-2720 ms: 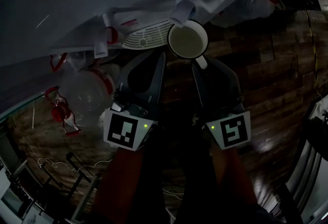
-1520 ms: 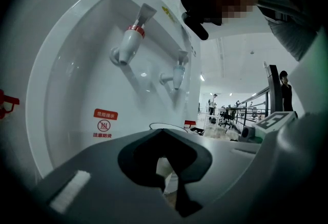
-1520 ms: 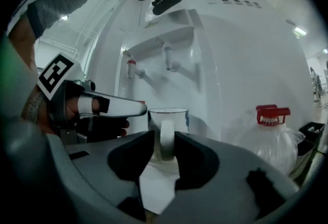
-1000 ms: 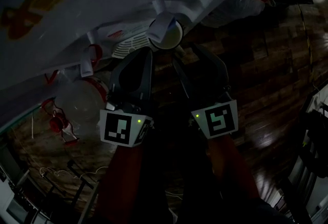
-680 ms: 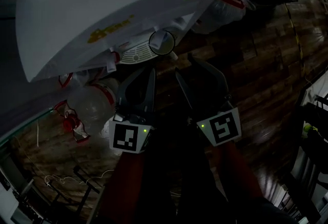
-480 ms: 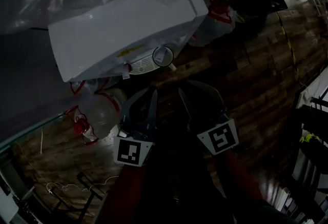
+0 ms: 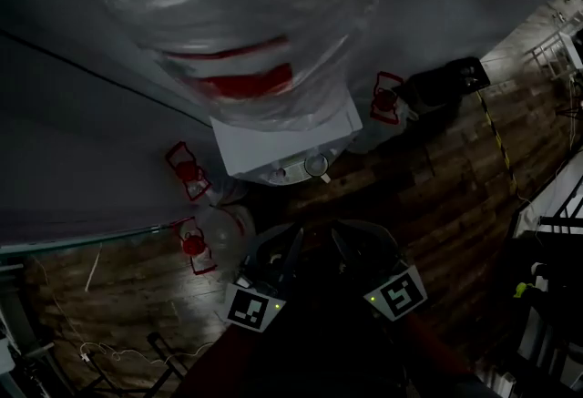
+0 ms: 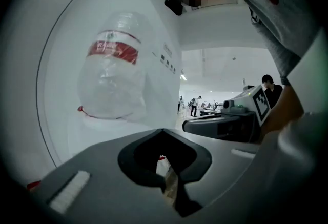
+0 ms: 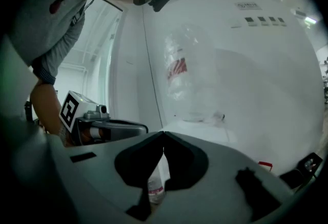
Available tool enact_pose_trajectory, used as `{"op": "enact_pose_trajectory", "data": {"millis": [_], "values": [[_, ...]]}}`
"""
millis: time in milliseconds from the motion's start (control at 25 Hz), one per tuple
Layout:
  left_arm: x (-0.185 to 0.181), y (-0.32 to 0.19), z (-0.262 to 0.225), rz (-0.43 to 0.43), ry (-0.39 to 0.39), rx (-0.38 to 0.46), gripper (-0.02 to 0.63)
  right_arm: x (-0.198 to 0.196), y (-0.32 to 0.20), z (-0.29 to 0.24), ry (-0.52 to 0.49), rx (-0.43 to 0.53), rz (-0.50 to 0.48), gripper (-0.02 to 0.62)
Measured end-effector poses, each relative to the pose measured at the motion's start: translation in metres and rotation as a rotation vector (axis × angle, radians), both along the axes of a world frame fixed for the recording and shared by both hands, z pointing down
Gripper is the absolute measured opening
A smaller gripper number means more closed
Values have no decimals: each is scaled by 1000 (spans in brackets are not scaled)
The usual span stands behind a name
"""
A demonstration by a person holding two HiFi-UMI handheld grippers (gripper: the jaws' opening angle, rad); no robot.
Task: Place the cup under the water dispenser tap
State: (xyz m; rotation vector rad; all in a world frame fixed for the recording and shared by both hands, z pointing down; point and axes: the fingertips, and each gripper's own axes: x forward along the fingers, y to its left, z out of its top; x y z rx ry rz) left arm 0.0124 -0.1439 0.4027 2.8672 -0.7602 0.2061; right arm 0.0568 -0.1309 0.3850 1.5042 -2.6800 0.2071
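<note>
The pale cup (image 7: 317,165) stands on the drip tray of the white water dispenser (image 7: 282,137), below its taps, small and far in the head view. A big clear bottle with a red label (image 7: 237,41) (image 8: 110,74) (image 9: 179,69) sits on top of the dispenser. Both grippers hang well back from the cup, side by side and raised. My left gripper (image 7: 296,239) (image 8: 163,130) is shut with nothing in it. My right gripper (image 7: 335,238) (image 9: 163,133) is shut and empty too. Each gripper view shows the other gripper beside it.
Spare clear bottles with red handles (image 7: 196,237) (image 7: 387,100) lie on the wooden floor on both sides of the dispenser. A black object (image 7: 451,82) sits at the right. Metal racks line the right edge, and cables lie at lower left.
Both grippers rose and drew back from the dispenser, which now looks far smaller. The right gripper's jaws closed from wide open. The cup stayed on the tray.
</note>
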Motion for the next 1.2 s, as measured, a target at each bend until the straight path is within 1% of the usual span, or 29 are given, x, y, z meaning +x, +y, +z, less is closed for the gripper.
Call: {"op": "enact_pose_trajectory", "data": {"millis": [160,280,400,440,520,640,760,960,1200], "values": [[-2,22,-58,71,23,7,8,-16,17,-56,-2,3,-61,15],[-6,37,-96,132,14,55,8,-25,29,-92,-6,14,-75,15],[-12,42,-126,113,48,4,8,-30,37,-121,0,7,-81,15],[-14,44,-136,110,57,-2,8,-32,40,-130,-4,-1,-84,15],[-16,47,-155,118,66,6,8,-35,43,-148,-3,-10,-96,15],[-16,49,-180,132,83,23,8,-40,45,-174,19,11,-123,15],[-20,55,-195,135,92,6,8,-46,51,-190,29,14,-138,15],[-24,60,-208,144,90,21,8,-50,54,-211,24,52,-141,15],[-25,68,-217,146,96,40,9,-50,60,-215,21,64,-147,15]]}}
